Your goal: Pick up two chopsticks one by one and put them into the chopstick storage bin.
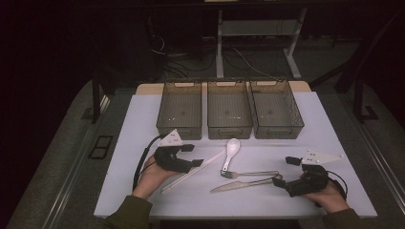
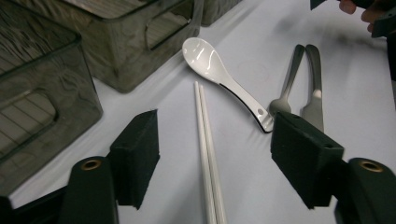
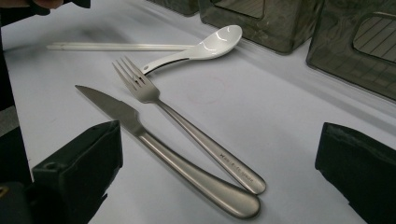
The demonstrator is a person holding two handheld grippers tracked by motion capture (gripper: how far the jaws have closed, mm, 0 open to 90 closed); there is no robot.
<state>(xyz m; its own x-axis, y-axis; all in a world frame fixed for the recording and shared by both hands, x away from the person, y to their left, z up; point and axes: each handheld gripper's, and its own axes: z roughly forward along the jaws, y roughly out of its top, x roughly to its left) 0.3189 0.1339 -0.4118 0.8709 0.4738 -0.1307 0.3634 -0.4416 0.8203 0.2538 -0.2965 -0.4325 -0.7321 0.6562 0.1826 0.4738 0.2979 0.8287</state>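
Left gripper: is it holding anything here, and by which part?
Nothing is held. The left gripper straddles the white chopsticks near one end, but its pads stand clear of them; the pair lies on the table.

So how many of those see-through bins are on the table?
3, in a row along the table's far side: left bin, middle bin, right bin. All look empty; none seems hidden.

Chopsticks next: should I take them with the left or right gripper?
Left. The left gripper already has its jaws either side of the chopsticks, not yet pressing. The right gripper sits by the fork and knife handles, farther off.
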